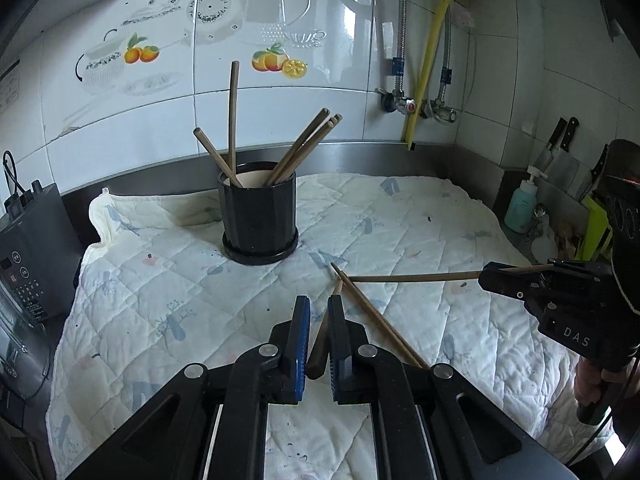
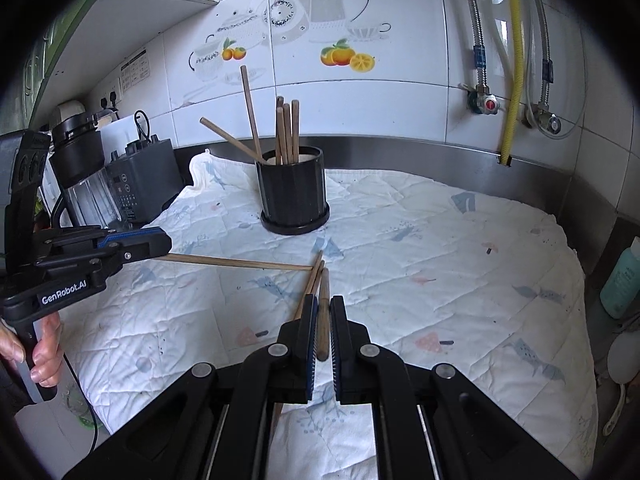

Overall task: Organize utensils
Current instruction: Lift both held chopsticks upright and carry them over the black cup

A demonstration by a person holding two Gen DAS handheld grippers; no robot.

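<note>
At our left, the left gripper (image 1: 319, 312) pinches one chopstick (image 1: 326, 322) between its pads. Ahead of both grippers stands the black holder (image 1: 259, 216) with chopsticks upright in it. At our right, the right gripper (image 2: 323, 314) clamps another chopstick (image 2: 323, 312); two loose chopsticks (image 1: 378, 316) lie on the quilted cloth (image 1: 440, 220) between them.

Black grippers (image 1: 319, 312) — blue-padded fingers (image 1: 303, 332), silver rivets, white lettering.
</note>
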